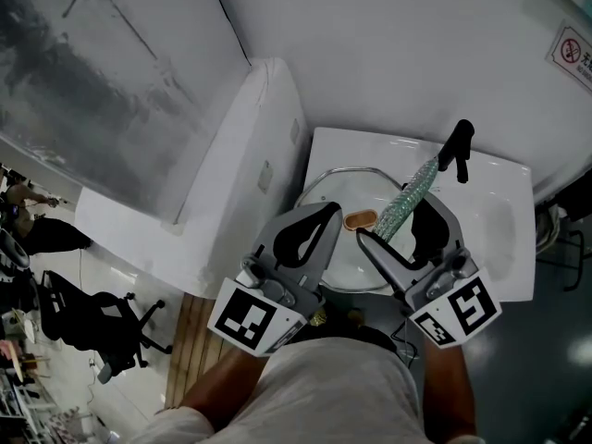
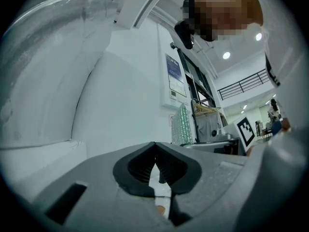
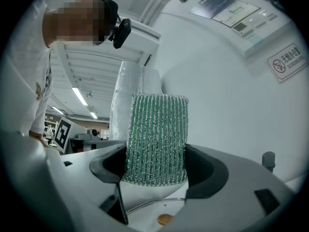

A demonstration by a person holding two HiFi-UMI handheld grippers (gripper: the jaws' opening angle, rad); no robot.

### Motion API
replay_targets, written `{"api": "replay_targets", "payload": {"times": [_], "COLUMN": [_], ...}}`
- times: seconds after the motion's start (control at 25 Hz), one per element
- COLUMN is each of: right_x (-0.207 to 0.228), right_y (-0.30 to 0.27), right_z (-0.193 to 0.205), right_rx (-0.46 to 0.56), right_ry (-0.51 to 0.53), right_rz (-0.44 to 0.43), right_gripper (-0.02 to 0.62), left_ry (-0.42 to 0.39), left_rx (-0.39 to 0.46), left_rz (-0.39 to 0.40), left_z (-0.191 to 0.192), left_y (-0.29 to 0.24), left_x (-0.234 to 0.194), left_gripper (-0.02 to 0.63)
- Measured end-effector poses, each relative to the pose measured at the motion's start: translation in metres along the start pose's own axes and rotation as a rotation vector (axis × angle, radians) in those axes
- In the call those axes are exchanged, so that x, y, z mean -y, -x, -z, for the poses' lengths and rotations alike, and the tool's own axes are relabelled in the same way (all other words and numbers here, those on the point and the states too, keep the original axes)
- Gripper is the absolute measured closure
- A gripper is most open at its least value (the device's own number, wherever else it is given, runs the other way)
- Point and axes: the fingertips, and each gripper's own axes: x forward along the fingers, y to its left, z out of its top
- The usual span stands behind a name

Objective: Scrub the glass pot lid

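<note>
One pad, one free tool: right gripper (image 3: 157,167) clamped on green scouring pad (image 3: 157,139); left gripper (image 2: 155,164) jaws together, nothing between. Glass lid (image 1: 344,191) flat in sink (image 1: 504,178), seemingly against left edge. Press pad flat, circle round knob (image 1: 361,219), left steadying rim.

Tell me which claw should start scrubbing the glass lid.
Right. The right claw is shut on the green scrub pad, which is poised near the glass lid in the sink. The left claw is shut and empty, so it would first need a tool.

Glittery green ribbed scrubber (image 3: 155,139), white sink (image 1: 504,181)
</note>
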Motion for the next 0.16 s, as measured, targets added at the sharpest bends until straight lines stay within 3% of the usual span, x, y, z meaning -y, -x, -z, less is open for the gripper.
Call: {"api": "replay_targets", "payload": {"times": [0.16], "right_x": [-0.0002], "right_y": [-0.002], "right_z": [-0.0009], "right_rx": [-0.001], "right_ry": [-0.001], "right_rz": [0.0], "right_gripper": [0.247], "left_ry": [-0.009], "left_rx": [0.013], "left_rz": [-0.004], "left_z": [-0.0018], "left_y": [0.0008], "left_x": [-0.0038], "left_gripper": [0.591]}}
